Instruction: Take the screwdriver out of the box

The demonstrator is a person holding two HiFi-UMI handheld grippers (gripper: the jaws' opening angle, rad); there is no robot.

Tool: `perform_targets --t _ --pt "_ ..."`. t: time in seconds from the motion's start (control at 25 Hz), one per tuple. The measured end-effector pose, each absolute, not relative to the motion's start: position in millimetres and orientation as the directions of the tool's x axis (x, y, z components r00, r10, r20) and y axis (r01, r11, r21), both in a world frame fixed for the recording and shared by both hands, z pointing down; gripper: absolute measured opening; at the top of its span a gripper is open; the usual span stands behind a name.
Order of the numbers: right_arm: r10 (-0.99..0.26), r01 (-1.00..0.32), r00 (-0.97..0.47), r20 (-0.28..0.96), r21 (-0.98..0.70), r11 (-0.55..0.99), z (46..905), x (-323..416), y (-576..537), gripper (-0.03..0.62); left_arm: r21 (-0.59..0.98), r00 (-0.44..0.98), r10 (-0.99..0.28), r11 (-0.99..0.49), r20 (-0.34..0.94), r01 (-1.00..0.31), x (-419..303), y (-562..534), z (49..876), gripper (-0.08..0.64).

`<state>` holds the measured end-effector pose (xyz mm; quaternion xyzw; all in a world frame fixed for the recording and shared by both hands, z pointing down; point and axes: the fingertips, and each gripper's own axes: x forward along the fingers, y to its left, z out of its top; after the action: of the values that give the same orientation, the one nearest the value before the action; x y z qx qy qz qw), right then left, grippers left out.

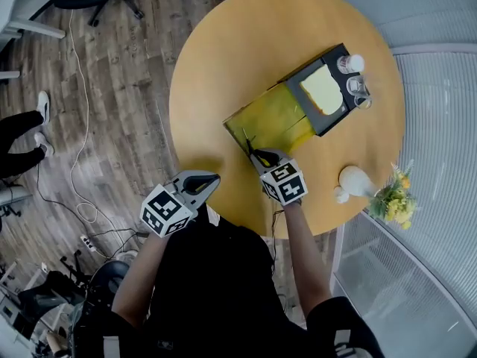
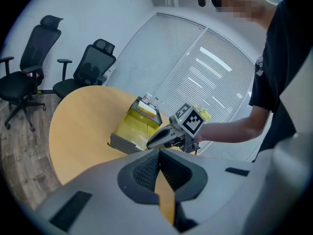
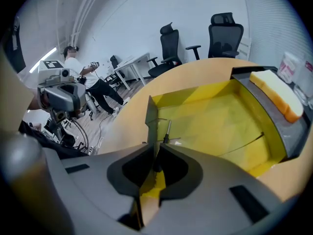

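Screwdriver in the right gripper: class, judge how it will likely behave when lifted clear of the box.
The screwdriver is probably stiff: its thin metal shaft juts straight past the shut right gripper. It looks light, being slim against the yellow-lined box. Gripped at the dark handle only, it may pivot in the grip.

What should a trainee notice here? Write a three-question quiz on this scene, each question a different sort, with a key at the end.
1. True or false: the right tongs are shut on the screwdriver.
2. The inside of the box is: A red, B yellow, C blue.
3. In one word, what do the left tongs hold?

Key: 1 true; 2 B; 3 nothing, as they are shut and empty.
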<state>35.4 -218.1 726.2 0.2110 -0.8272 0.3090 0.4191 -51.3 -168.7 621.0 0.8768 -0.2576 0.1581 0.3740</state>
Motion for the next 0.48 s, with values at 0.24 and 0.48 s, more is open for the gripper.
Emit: perform_targets --t 0.24,0.48 --pt "-0.046 -0.613 -0.508 0.86 -0.323 0.721 739.2 35.3 -222.8 0.029 0.596 0.826 -0.326 -0.577 0.459 -0.559 -55.6 -174.9 627.8 0.006" --pt "0.045 -0.551 -0.47 0.882 -0.332 0.766 748.1 37.7 -225.6 0.091 0.611 0.826 -0.335 -0.558 0.453 -0.562 -62.8 -182.1 634.3 0.006"
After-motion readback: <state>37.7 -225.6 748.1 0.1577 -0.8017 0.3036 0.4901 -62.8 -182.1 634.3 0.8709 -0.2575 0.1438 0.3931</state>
